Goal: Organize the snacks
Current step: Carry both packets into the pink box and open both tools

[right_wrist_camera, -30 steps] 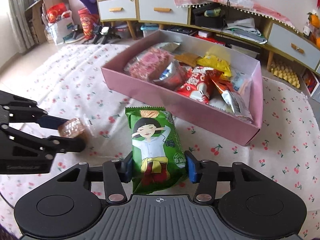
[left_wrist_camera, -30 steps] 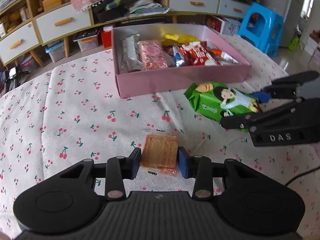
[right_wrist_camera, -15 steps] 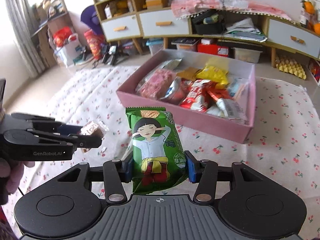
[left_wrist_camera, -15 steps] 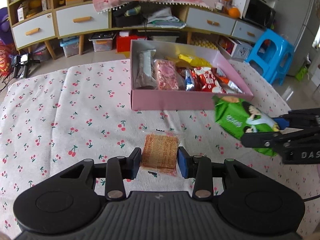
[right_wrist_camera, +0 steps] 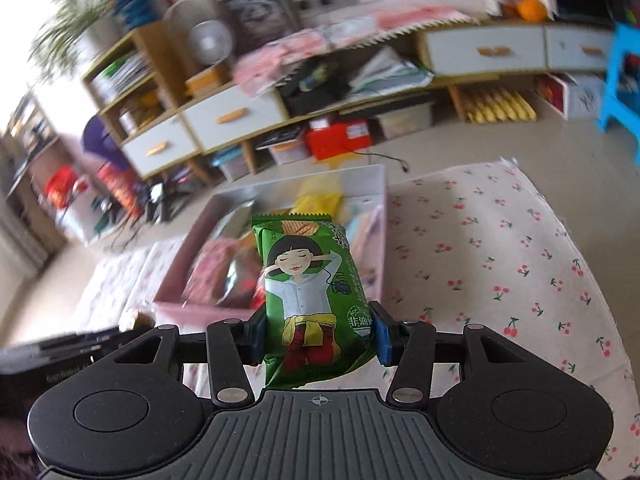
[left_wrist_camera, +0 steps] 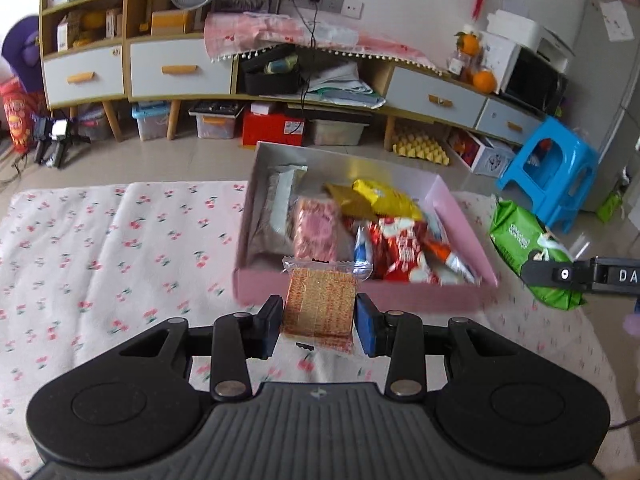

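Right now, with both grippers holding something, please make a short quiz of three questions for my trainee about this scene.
1. What does the left gripper hold?
2. True or false: the green snack pack lies inside the pink box.
3. What covers the table? A) cherry-print cloth B) bare wood

Key: 1. An orange wafer in a clear wrapper. 2. False; the right gripper holds it. 3. A.

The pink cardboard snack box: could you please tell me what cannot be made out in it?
- Right wrist view: the pink cardboard snack box is motion-blurred, its middle hidden behind the green crisp packet.
- Left wrist view: the orange wafer packet covers some of its near wall.
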A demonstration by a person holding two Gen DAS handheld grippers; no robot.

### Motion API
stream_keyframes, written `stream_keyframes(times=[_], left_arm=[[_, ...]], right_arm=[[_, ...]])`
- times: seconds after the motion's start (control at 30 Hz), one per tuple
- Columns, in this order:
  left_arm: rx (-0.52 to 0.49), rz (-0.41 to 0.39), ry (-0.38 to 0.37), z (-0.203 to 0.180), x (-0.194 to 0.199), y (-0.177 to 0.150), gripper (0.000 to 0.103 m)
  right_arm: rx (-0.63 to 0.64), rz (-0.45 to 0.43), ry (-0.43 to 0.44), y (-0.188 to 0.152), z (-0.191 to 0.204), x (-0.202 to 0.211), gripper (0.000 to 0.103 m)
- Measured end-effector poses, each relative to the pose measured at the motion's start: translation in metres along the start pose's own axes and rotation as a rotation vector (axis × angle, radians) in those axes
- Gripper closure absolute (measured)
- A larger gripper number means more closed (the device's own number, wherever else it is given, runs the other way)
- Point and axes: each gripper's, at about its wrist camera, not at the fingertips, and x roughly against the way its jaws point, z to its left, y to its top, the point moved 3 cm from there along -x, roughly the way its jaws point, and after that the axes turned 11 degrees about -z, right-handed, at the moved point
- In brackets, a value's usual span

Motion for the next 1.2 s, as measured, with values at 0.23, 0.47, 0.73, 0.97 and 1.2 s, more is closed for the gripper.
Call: stream_keyframes(times=[0.23,0.47,0.73,0.97,1.2], left_arm=[[0.047,-0.019,0.021,0.0,-0.036,0.024,0.067],[-0.003,-0.03,0.057,0.0,-0.068,0.037,0.067],[-0.056,-0.038,0.072,-0.001,-0.085,0.038,0.067],[-0.103,-0.041,0.079,-0.007,-0.091,0.039,0.063],[-0.126,-0.056,0.068,-0.011,-0.087,0.042,0.046]], right_arm=[[-0.055,-0.015,-0.023,0.015,-0.014,-0.031,0.054],[-0.057,-0.019,-0.036,0.025,-0.017,-0.07,0.054],[-0.012,-0.017,-0.051,0.029,-0.014,-0.096,0.054],[0.003,-0.03,-0.068,0.032,-0.016,-0.106,0.052],[-0.043,-0.035,-0.031,0.035,-0.018,-0.102,0.04]])
